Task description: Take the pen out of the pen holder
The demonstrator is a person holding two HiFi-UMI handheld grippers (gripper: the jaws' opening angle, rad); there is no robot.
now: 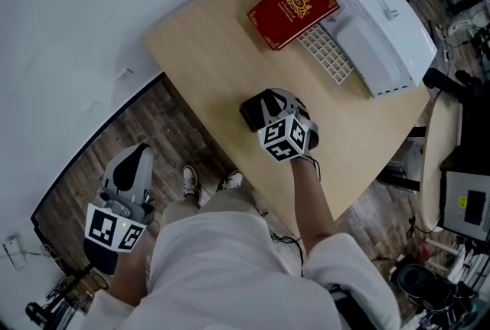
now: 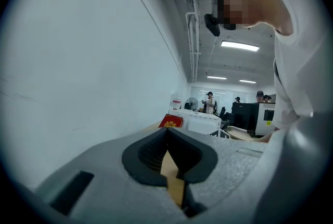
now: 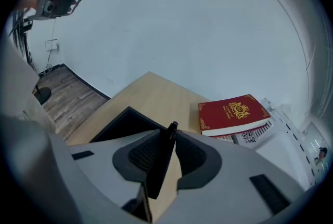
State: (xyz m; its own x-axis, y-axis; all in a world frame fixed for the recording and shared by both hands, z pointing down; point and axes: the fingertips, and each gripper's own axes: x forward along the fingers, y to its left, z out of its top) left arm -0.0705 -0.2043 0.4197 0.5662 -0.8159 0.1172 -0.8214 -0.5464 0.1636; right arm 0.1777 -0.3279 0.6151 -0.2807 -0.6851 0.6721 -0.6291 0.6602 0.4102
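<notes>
Wooden table (image 1: 207, 53): right gripper (image 3: 167, 133) pinches pen (image 3: 160, 163) over pen holder (image 3: 112, 125) (left gripper (image 2: 167, 133) closed, empty); slanted pen could slip.

The right gripper (image 3: 167, 137) points down at a slant at the end of a stretched-out arm (image 1: 314, 191). Its jaws pinch a pen (image 3: 160, 166). The left gripper (image 2: 166, 132) hangs low by the person's side, jaws together, empty.
</notes>
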